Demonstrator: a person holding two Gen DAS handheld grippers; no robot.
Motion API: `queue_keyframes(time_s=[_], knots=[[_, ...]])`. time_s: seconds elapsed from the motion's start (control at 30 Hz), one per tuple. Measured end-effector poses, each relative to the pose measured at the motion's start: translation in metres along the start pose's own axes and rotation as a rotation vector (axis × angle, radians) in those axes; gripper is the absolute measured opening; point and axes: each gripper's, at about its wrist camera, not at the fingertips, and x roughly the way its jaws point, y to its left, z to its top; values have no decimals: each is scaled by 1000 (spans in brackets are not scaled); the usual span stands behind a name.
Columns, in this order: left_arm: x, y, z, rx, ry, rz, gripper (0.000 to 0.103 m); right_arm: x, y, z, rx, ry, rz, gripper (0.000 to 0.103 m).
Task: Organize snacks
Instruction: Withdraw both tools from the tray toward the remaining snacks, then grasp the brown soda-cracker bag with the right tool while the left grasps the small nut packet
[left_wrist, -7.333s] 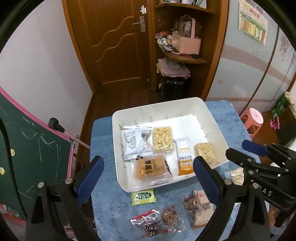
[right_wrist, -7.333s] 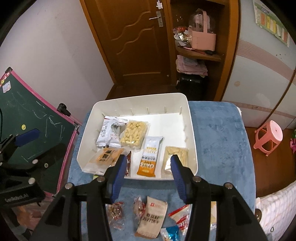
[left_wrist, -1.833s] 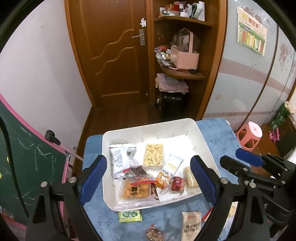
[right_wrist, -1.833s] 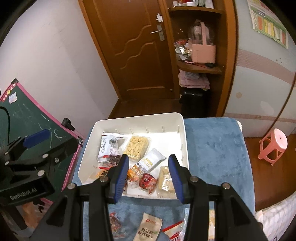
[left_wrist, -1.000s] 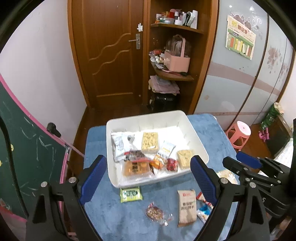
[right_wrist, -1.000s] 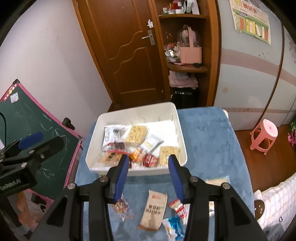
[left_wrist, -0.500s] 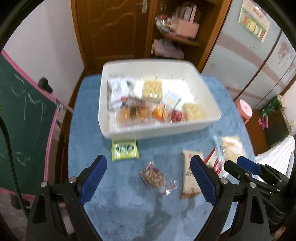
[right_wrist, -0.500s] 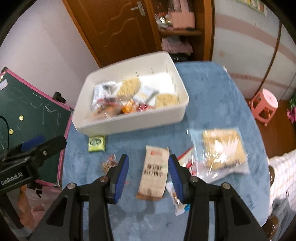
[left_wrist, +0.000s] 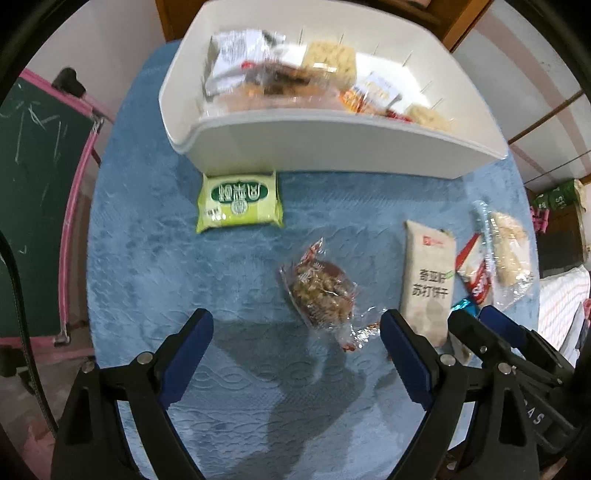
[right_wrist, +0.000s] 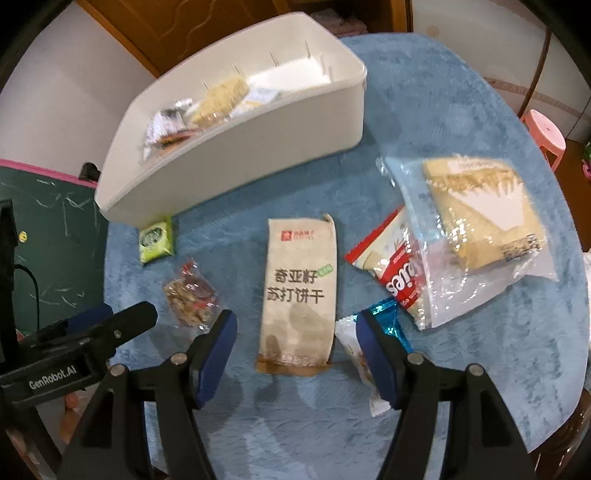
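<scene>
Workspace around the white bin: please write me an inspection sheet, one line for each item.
Surface: blue textured cloth covers the table.
Job's things: white bin already holds several snacks; outside it lie a green packet, a nut snack in clear wrap, a beige cracker pack, a red-and-white packet, a clear bag of crackers and a blue-ended wrapper.
Clutter: nothing seen.
Grippers: left gripper open and empty, above the nut snack; right gripper open, its jaws have just been opening, beige cracker pack between them untouched.
Cables: one black cable beside the chalkboard.
Surroundings: green chalkboard, pink stool.
</scene>
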Motion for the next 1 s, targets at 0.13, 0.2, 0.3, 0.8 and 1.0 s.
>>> queue_keyframes(time_s=[0.13,0.2,0.3,0.8,1.0], knots=[[19,-1,1,-24,39,-1,91,16,1,0,-19,29,-6,68],[27,-2,3,-37,52,5,91,24,3,1,-30,39,-14,68],[35,-1,7,-63,64,-2,91,35,3,5,-32,54,-23,68],[82,-5,24,-211,179,16,91,67,38,2,-191,45,-122,69],[91,-24,24,-163,179,96,92,68,47,-8,-250,28,-150,65]])
